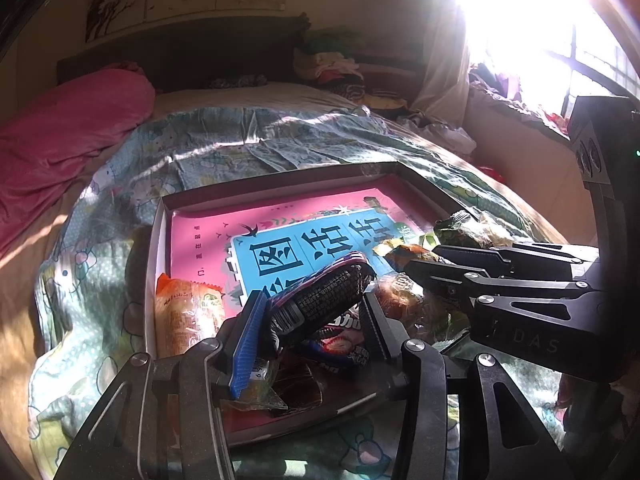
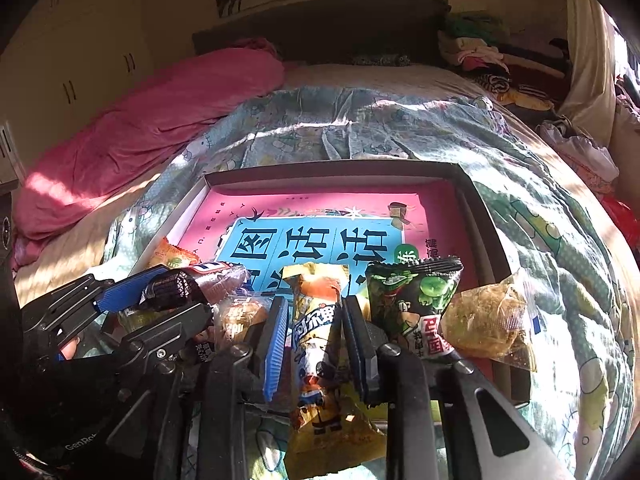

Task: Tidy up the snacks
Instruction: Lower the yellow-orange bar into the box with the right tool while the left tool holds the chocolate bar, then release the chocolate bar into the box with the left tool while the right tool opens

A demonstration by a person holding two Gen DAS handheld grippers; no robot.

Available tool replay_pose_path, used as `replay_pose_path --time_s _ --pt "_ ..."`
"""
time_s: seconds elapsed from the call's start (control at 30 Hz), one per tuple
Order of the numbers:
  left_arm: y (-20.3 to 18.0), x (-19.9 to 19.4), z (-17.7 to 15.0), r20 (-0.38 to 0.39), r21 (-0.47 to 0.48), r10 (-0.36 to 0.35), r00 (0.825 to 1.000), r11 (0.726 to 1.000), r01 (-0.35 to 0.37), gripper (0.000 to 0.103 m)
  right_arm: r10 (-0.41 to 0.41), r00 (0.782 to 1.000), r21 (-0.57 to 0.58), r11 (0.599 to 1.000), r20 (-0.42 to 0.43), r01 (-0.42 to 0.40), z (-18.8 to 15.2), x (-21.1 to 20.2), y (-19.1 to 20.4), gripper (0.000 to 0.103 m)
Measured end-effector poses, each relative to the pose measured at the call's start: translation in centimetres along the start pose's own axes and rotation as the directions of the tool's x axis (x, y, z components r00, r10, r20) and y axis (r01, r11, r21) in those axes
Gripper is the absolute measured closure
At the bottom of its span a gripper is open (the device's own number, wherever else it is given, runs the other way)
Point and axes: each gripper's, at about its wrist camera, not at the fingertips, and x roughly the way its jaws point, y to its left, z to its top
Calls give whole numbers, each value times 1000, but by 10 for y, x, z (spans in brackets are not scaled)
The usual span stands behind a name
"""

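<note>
While the left claw point(image 1: 308, 312) grips a dark purple snack bar point(image 1: 320, 296) above the shallow box point(image 2: 486, 216) on the bed point(image 2: 400, 128), the right claw point(image 2: 316, 340) clamps a yellow snack packet point(image 2: 316, 344); a green packet point(image 2: 416, 300) lies beside it.

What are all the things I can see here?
Box: one, dark rim, on the bed.
Book: one, pink and blue, inside the box.
Dark snack bar: one, black and purple, in the left gripper.
Yellow snack pack: one, in the right gripper.
Green snack bag: one, near box edge.
Orange snack pack: one, box's left side.
Quilt: one, pale blue.
Blanket: one, pink.
Left gripper: shut.
Right gripper: shut.
</note>
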Motion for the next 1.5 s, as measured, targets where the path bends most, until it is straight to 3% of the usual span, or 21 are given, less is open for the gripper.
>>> replay_pose_path --time_s 0.63,0.8,1.03,1.5 --pt "1 -1 0 -6 0 5 1000 1000 -5 54 47 999 -2 999 9 -47 -1 -15 6 72" --pt "7 -2 2 -8 -32 -10 1000 999 9 53 57 998 -9 998 12 -57 -2 -18 9 66" --pt "22 -5 6 -14 -116 -45 999 992 43 50 60 998 -22 998 8 -59 -2 -18 13 65" --pt "18 -6 7 -32 -89 -40 999 995 37 50 76 997 -36 996 -4 -76 -7 -20 18 65"
